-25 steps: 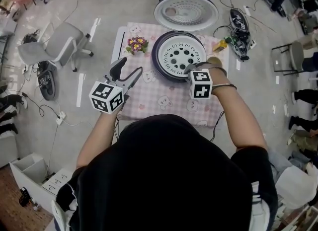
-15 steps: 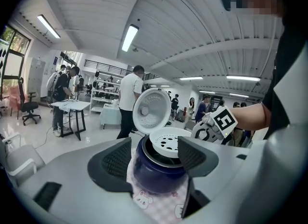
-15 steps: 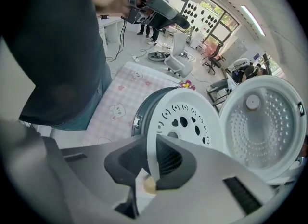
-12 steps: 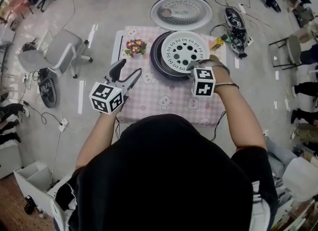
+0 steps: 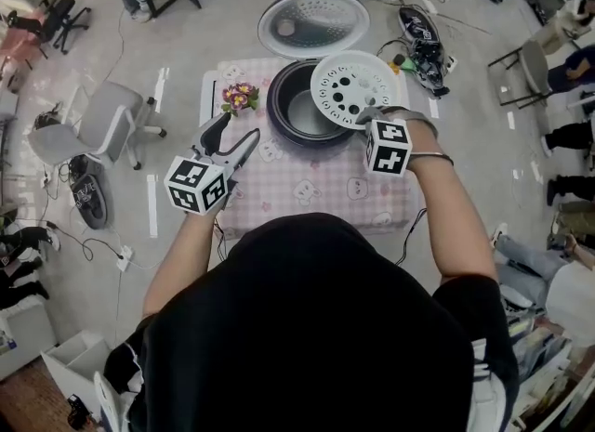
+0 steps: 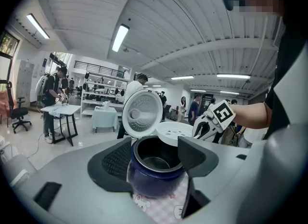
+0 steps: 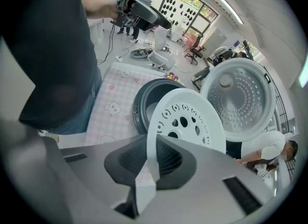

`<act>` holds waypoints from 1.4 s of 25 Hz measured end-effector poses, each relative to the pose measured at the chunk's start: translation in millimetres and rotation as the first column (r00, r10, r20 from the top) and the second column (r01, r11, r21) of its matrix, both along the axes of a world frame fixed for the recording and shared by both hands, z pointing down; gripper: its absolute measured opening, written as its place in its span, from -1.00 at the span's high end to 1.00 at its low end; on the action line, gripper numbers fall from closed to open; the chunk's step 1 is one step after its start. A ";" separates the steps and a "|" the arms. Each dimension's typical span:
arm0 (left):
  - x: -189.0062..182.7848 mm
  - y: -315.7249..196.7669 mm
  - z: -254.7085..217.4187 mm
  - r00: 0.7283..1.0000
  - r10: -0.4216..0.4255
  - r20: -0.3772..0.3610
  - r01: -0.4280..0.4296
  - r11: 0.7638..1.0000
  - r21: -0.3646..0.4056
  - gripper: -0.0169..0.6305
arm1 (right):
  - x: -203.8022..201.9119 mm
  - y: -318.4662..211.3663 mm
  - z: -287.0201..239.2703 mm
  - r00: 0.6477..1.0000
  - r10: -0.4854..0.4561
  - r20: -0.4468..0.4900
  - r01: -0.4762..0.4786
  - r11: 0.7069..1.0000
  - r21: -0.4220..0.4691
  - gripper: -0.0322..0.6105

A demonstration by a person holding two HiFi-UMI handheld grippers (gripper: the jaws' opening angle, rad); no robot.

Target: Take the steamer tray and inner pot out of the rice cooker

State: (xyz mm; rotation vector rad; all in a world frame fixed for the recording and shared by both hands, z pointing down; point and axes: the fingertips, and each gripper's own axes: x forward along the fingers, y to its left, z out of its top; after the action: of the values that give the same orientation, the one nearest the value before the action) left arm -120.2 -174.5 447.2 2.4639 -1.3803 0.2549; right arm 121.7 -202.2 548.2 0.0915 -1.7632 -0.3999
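White plastic steamer tray (image 5: pixel 351 86) – round, pierced with holes – was clear of the rice cooker (image 5: pixel 276 114) and hung tilted over its right-hand edge. The right gripper (image 5: pixel 366 116) pointed steeply down, its jaws clamped on the tray's near rim; the right gripper view showed the rim pinched thin between the two pads. The dark inner pot (image 5: pixel 307 110) sat inside the cooker, uncovered. The cooker's lid (image 5: pixel 313 23) stood open behind, its perforated inner face showing.

The left gripper (image 5: pixel 237 135) was held above the table's left side, well apart from the cooker, with its jaws apart and nothing between the pads – its own view looked through the gap at the cooker's blue body.

Pink checked tablecloth (image 5: pixel 316 189) covered the small table. A little bunch of flowers (image 5: pixel 240 98) lay just left of the cooker. A grey chair (image 5: pixel 102 110) stood on the floor off to the left.
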 end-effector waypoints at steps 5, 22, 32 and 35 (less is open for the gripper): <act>15.4 -7.6 -1.6 0.999 0.041 0.003 -0.041 0.999 0.003 -0.04 | 31.7 -2.6 -7.1 0.996 0.091 0.010 -0.092 0.996 0.019 0.79; 70.1 -13.4 -5.5 0.986 0.165 0.016 -0.165 0.986 0.005 -0.04 | 136.9 37.2 21.0 0.938 0.345 -0.003 -0.345 0.938 -0.033 0.79; 78.3 -12.2 3.7 0.982 0.187 0.040 -0.187 0.982 -0.019 -0.04 | 160.5 60.7 79.1 0.905 0.424 -0.031 -0.424 0.897 -0.123 0.78; 80.7 -10.5 5.6 0.981 0.191 0.044 -0.190 0.982 -0.026 -0.04 | 163.1 68.6 93.4 0.899 0.436 -0.034 -0.436 0.887 -0.151 0.78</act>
State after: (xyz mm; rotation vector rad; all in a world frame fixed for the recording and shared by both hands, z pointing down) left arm -39.5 -185.0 452.8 2.5887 -1.1525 0.3693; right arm 284.8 -133.7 641.6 0.3703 -1.7073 0.0666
